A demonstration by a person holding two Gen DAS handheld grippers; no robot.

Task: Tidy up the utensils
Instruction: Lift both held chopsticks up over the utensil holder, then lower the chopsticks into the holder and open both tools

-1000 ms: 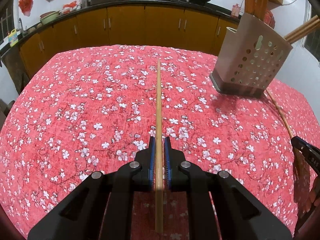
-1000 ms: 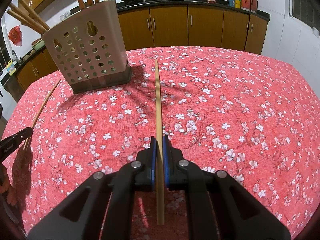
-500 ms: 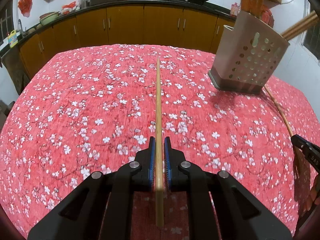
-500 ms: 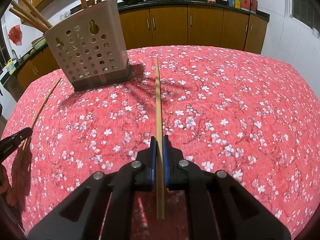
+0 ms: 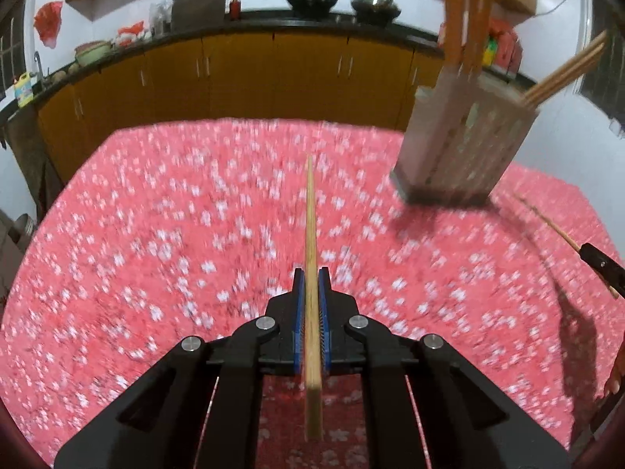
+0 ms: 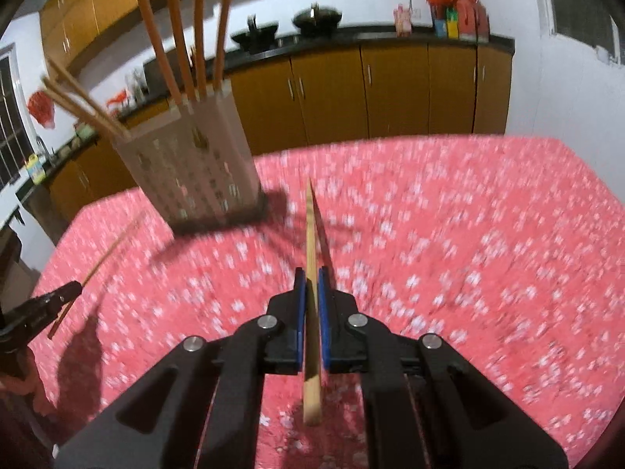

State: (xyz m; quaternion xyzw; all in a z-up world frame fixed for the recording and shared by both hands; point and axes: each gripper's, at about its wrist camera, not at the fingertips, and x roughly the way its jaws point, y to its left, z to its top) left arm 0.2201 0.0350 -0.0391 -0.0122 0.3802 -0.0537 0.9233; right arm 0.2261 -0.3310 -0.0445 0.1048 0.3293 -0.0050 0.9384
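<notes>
My left gripper is shut on a wooden chopstick that points forward above the red flowered tablecloth. My right gripper is shut on another wooden chopstick. A beige perforated utensil holder stands on the table ahead right in the left wrist view, ahead left in the right wrist view, with several chopsticks standing in it. Each gripper shows at the edge of the other's view: the right one and the left one, each with its chopstick. Both views are motion-blurred.
Brown kitchen cabinets under a dark counter with woks run behind the table. The table's far edge lies ahead. A window is at the left.
Both grippers have risen and tilted up while holding their chopsticks; the holder now sits lower and nearer in each view, and the table is blurred by the motion.
</notes>
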